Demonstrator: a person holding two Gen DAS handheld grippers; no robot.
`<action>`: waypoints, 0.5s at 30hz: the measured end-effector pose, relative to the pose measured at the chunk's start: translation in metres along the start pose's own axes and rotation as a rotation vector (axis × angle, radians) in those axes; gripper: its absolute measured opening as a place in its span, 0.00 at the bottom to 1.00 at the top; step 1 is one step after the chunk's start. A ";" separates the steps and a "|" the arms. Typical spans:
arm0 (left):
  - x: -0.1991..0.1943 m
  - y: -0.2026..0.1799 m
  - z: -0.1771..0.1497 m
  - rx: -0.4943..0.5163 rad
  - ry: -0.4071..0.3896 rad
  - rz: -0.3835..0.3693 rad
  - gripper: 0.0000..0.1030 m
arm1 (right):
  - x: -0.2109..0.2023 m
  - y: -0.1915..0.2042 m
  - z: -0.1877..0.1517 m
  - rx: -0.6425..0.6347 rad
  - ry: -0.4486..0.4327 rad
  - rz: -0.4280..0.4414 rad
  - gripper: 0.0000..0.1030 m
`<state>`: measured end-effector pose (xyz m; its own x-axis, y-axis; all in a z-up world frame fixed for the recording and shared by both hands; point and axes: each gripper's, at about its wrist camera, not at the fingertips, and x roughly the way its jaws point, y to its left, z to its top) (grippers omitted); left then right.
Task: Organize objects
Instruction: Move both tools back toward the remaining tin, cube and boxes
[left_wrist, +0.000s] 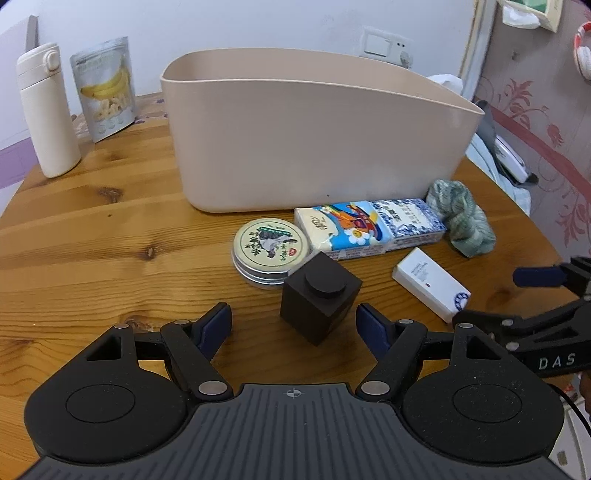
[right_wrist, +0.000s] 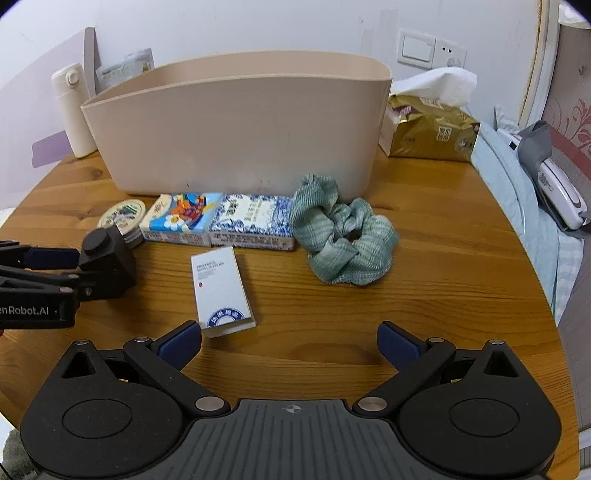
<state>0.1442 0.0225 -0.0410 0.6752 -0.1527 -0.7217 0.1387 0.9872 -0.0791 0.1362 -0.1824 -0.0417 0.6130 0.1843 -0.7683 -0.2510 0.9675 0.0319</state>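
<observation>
A black block with a round stud stands on the wooden table. My left gripper is open, its fingers on either side of the block without touching it. Behind the block lie a round tin, a colourful tissue pack, a blue-white tissue pack and a green scrunchie. They line the front of the beige bin. My right gripper is open just behind a small white box, nothing between its fingers.
A white bottle and a banana snack bag stand at the back left. A gold tissue pack sits right of the bin. The round table's edge borders a bed with a white device.
</observation>
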 end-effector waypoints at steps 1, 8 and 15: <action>0.001 0.000 0.000 -0.001 -0.001 0.002 0.73 | 0.002 0.001 0.000 -0.001 0.004 0.000 1.00; 0.009 -0.003 0.002 0.021 -0.016 0.013 0.73 | 0.010 0.007 0.003 -0.032 -0.008 -0.012 1.00; 0.013 -0.002 0.005 -0.001 -0.035 0.016 0.73 | 0.015 0.012 0.006 -0.048 -0.024 -0.003 1.00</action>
<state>0.1561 0.0183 -0.0471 0.7022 -0.1387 -0.6984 0.1268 0.9895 -0.0690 0.1472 -0.1674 -0.0494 0.6317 0.1859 -0.7526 -0.2840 0.9588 -0.0015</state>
